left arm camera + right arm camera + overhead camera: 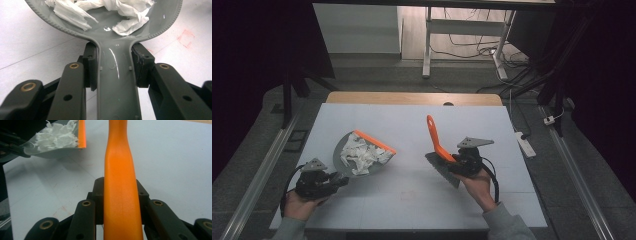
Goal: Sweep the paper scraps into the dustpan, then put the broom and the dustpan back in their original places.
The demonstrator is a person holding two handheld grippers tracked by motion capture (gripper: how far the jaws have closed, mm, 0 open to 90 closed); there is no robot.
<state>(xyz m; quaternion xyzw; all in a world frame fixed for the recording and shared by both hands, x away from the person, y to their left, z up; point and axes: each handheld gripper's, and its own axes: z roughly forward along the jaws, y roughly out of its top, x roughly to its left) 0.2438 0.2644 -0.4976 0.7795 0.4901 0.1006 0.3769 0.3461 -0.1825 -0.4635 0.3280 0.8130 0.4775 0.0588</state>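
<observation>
Left gripper (113, 67) jaws tight on dustpan (117, 82) handle, right gripper (120, 195) jaws tight on brush (120, 182) handle.

A lab-like workroom: a white-topped table (412, 125), a power strip (525, 142), loose floor cables (472, 50) and a metal bench frame (428, 45).
</observation>
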